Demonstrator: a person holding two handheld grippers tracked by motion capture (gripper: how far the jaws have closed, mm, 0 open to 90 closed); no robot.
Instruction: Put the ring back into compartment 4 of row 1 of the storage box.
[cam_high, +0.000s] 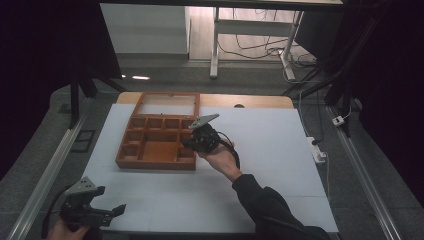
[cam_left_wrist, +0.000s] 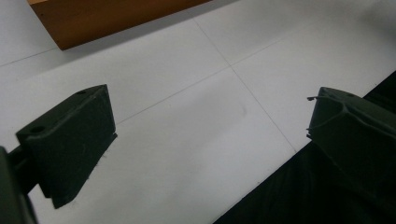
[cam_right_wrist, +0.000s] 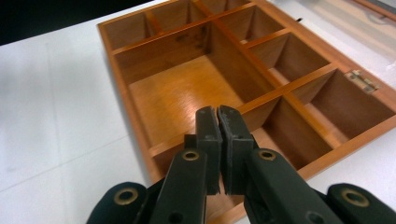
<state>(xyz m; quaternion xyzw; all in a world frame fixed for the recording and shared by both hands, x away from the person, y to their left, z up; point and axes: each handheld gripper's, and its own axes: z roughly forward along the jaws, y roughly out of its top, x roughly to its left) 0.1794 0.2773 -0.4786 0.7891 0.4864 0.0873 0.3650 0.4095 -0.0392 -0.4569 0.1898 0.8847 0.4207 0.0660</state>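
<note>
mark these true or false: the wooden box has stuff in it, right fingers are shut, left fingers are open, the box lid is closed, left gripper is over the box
1. The brown wooden compartment box holds items: false, the compartments in view look empty.
2. The right gripper has its fingers shut: true, with nothing between them.
3. The left gripper has its fingers open: true.
4. The box's lid is closed: false, it lies folded back open.
5. The left gripper is over the box: false, it is over the white table surface, near its front edge.

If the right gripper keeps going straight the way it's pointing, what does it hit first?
Probably the floor of the big compartment of the wooden box; the shut right gripper points down into it, though depth is unclear.
</note>
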